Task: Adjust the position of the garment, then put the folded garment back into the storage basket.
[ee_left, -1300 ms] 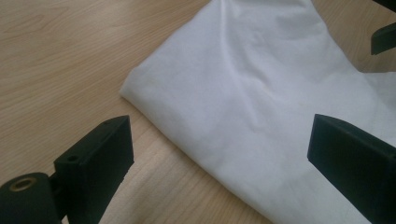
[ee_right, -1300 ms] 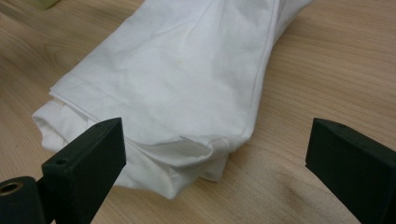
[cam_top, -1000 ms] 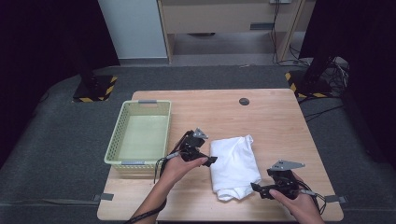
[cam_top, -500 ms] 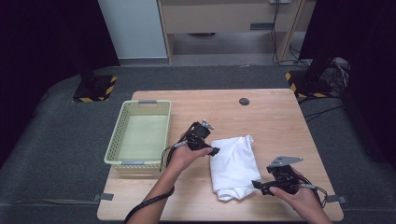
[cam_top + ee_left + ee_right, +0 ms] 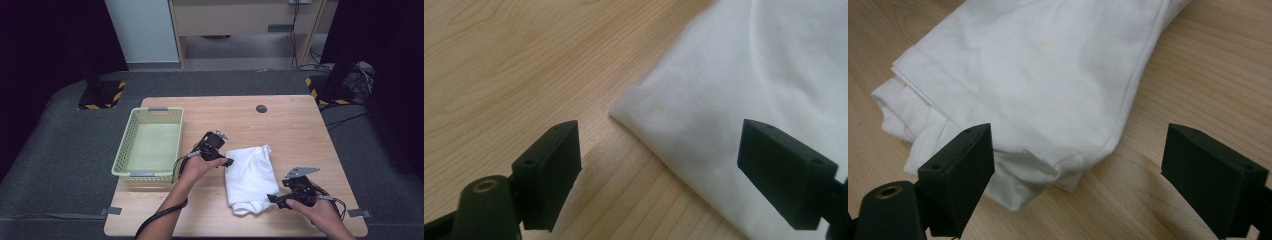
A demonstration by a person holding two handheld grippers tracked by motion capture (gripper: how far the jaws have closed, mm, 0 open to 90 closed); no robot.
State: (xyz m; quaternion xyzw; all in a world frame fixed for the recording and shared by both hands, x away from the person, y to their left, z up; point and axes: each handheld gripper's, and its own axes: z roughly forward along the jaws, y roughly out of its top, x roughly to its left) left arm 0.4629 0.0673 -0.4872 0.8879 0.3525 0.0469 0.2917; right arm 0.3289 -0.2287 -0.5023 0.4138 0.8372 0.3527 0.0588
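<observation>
A folded white cloth (image 5: 250, 175) lies on the wooden table (image 5: 295, 130), right of the middle. My left gripper (image 5: 228, 162) sits low at the cloth's upper left corner. In the left gripper view the cloth (image 5: 734, 100) has its corner between the two pads of the left gripper (image 5: 664, 175), which do not touch it. Its jaws have just been closing a little and stand open. My right gripper (image 5: 273, 200) is at the cloth's near right corner. In the right gripper view the cloth (image 5: 1038, 75) reaches in between the wide-apart pads of the right gripper (image 5: 1088, 185), which is open.
A pale green mesh basket (image 5: 121, 150) stands at the table's left side, with nothing in it. A small black round disc (image 5: 261, 108) sits near the far edge. Bare wood surrounds the cloth; dark floor lies beyond the table.
My left hand has moved a little away from the person along the cloth's left edge, to its far corner. The right hand and the cloth have stayed put.
</observation>
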